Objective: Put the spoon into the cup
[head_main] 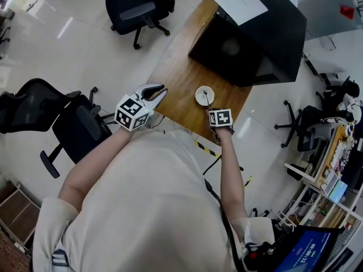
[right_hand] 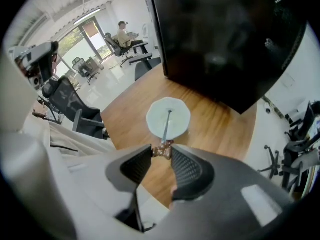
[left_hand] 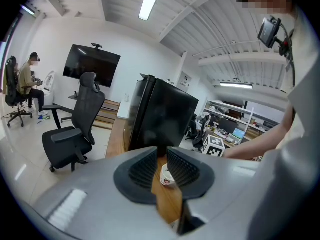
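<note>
A white cup [head_main: 199,96] stands on the wooden table [head_main: 181,75] near its front edge. A thin metal spoon [right_hand: 165,126] stands in the cup [right_hand: 175,115] with its bowl end down. My right gripper [right_hand: 162,152] points steeply down over the cup and is shut on the spoon's bronze handle end. In the head view the right gripper [head_main: 214,111] hangs just in front of the cup. My left gripper [head_main: 157,91] hovers at the table's left edge, jaws a narrow gap apart and empty. Through that gap the left gripper [left_hand: 161,157] sees the cup [left_hand: 166,178].
A large black box [head_main: 255,38] with white paper [head_main: 241,4] on top fills the table's far end, close behind the cup. Black office chairs [head_main: 139,7] stand on the pale floor to the left, one [head_main: 74,126] beside me. Desks with clutter [head_main: 334,152] lie to the right.
</note>
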Demonstrator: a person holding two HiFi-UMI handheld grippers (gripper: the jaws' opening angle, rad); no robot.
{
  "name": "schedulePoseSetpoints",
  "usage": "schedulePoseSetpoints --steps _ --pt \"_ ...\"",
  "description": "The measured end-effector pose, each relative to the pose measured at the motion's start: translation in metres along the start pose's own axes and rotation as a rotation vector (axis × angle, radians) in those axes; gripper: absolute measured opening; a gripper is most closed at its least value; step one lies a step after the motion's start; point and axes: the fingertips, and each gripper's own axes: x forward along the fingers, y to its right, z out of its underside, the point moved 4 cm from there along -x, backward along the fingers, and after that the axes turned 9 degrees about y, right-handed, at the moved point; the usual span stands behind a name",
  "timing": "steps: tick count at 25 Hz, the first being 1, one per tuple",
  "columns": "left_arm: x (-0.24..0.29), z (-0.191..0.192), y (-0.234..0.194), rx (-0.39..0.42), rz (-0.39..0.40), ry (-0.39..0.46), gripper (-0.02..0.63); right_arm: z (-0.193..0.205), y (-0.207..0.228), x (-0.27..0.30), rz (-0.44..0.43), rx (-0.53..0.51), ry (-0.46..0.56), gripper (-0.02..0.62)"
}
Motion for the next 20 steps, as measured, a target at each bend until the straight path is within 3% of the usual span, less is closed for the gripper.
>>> schedulePoseSetpoints --steps 20 --pt "-0.001 0.002 0.006 -0.043 -0.079 0.035 0.038 -0.01 0.009 0.011 -0.068 -0.039 -0.1 0.127"
